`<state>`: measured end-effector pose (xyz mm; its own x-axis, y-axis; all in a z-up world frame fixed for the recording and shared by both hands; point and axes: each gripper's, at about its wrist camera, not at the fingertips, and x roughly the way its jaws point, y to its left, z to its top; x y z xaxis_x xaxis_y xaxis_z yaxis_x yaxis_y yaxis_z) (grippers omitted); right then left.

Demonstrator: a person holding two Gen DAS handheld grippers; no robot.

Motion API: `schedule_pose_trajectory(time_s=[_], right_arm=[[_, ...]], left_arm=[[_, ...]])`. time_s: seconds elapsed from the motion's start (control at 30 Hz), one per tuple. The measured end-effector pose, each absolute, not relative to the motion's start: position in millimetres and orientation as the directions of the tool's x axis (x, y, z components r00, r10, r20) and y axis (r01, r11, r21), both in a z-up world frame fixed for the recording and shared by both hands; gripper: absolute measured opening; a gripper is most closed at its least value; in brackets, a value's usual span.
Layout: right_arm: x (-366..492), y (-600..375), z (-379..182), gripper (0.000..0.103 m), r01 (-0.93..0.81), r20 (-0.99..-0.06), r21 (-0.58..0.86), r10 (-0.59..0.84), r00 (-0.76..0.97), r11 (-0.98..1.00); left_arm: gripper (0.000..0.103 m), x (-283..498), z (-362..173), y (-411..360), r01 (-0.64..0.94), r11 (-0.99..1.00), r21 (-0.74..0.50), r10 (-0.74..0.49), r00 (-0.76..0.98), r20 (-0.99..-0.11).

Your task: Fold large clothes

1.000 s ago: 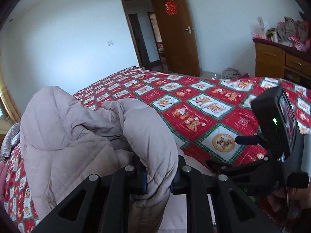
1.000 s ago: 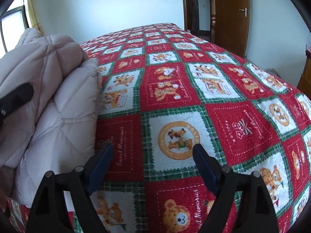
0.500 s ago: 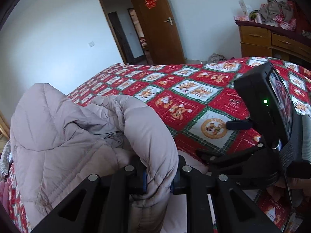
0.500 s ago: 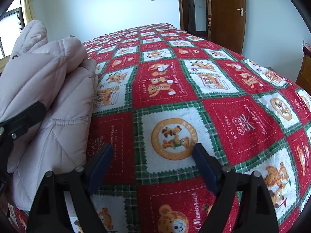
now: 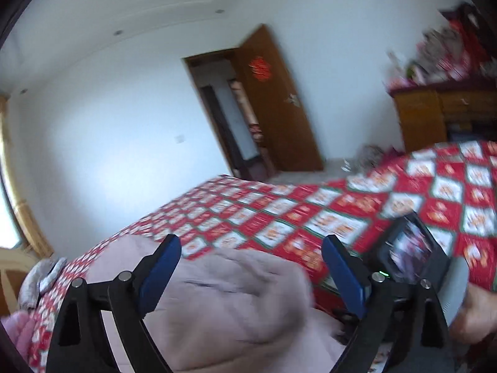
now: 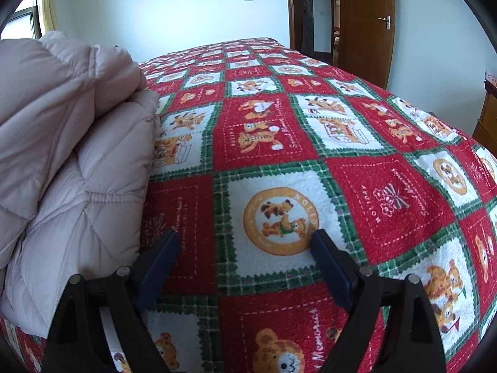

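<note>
Above the puffy pink quilted coat (image 5: 236, 298) on the bed (image 6: 310, 124), the left tool (image 5: 251, 267) was spreading, gripping nothing, so the springy fold might reopen.

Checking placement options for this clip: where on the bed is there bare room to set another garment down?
The red-and-green patchwork bedspread lies bare from the folded pale pink quilted jacket across to the side nearest the brown wooden door, and back to its far edge. The window side is crowded by the jacket. The open right gripper hovers over bare bedspread.
</note>
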<state>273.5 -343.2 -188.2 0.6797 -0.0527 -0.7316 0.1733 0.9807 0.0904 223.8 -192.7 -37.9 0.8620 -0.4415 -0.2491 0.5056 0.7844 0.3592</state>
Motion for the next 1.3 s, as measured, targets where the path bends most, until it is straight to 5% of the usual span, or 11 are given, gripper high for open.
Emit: schedule_pose_trajectory(time_s=[0.1,0.23,0.43,0.63,0.67,0.8,0.97,1.1,1.3], right_arm=[[273.5,-343.2,-188.0,0.089,0.174,-0.731,0.089,-0.054,0.680,0.981],[272.5,-344.7,-185.2,0.089,0.175,-0.728,0.100,-0.048,0.684,0.980],[264.0,-362.9,-150.5,0.089,0.232,-0.651,0.170,-0.068,0.756,0.958],[255.9,-371.7,-68.3,0.088,0.248,-0.476,0.222,-0.117,0.872,0.943],[260.6,-370.5,-60.4,0.081,0.231,-0.467,0.238,-0.097,0.879,0.943],[303.1,-351.7,-55.5,0.057,0.134,-0.504,0.300,0.038,0.863,0.945],[348.0,-332.6,-89.3,0.057,0.125,-0.606,0.273,0.070,0.793,0.954],[356.7,-324.5,-116.5,0.057,0.121,-0.668,0.225,0.063,0.742,0.967],[364.8,-327.9,-144.8,0.057,0.131,-0.712,0.230,0.075,0.698,0.964]], left_arm=[[0.093,269.5,-31.6,-145.3,0.287,0.906,0.312,-0.216,0.945,-0.245],[0.093,340.6,-65.5,-74.0,0.064,0.975,0.212,0.028,0.913,-0.407],[0.093,361.8,-93.8,-77.8,0.186,0.979,0.079,-0.125,0.865,-0.486],[0.093,342.1,-103.0,-172.9,0.398,0.868,0.298,-0.230,0.853,-0.468],[0.093,339.9,-105.6,-185.1,0.431,0.850,0.302,-0.259,0.843,-0.472],[0.093,335.5,-95.1,-193.7,0.379,0.854,0.358,-0.211,0.879,-0.428],[0.102,344.2,-63.8,-141.3,0.214,0.932,0.291,-0.107,0.933,-0.344],[0.102,387.0,-76.9,-115.6,0.164,0.950,0.266,-0.037,0.904,-0.426],[0.102,418.5,-124.2,-112.4,0.215,0.967,0.137,-0.115,0.848,-0.517]])
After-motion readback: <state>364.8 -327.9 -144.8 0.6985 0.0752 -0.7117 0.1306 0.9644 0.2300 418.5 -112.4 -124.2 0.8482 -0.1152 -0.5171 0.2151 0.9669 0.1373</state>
